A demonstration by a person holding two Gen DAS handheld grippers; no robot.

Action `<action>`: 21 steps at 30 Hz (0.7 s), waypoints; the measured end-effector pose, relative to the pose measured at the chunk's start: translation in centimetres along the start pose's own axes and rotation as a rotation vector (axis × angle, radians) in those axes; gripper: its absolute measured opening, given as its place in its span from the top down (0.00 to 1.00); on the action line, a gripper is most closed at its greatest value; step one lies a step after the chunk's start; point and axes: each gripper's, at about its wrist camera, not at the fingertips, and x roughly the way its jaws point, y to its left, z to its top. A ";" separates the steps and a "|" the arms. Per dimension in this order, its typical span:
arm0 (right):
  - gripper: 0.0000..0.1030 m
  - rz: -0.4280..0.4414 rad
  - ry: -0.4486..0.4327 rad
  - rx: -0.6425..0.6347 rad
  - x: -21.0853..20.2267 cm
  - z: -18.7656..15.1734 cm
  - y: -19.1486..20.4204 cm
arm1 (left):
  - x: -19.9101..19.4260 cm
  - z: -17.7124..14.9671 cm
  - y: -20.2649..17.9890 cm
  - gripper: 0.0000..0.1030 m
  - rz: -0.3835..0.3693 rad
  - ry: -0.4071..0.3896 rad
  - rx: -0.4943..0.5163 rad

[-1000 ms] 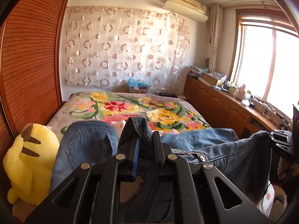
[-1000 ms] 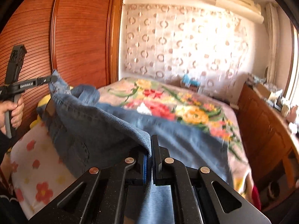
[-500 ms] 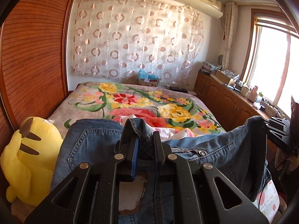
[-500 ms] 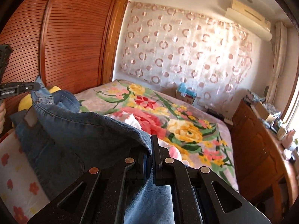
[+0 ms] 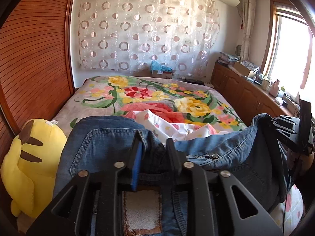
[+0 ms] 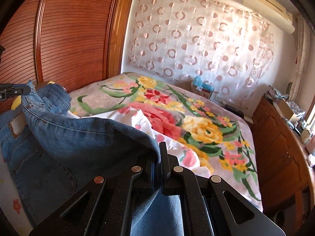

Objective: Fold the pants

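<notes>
I hold the jeans [image 5: 110, 147] up over the bed [image 5: 98, 100], the waistband stretched between my two grippers. My left gripper [image 5: 153, 149] pinches a bunched fold of waistband; my right gripper [image 6: 158, 157] is clamped on the other edge. The left bite looks thick and shallow, so I judge it could slip, and the slack middle may crease unevenly when I lay it down.

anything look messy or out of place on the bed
Yes: a white floral sheet lies crumpled across the flowered blanket, just beyond the jeans. A yellow plush toy sits wedged at the bed's left edge.
</notes>
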 end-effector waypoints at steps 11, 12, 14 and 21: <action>0.97 0.005 0.052 0.019 1.8 0.7 -1.4 | -0.6 -0.3 -1.2 0.23 -0.022 0.008 0.036; 0.96 0.006 0.059 0.025 1.9 0.9 -1.6 | -0.7 -0.3 -1.8 0.23 -0.029 0.011 0.045; 0.96 0.005 0.075 0.031 2.4 1.3 -1.8 | -0.8 -0.5 -2.5 0.23 -0.035 0.009 0.048; 0.66 0.036 0.260 0.087 4.7 2.0 -3.3 | -0.8 -1.5 -4.9 0.23 -0.076 0.034 0.055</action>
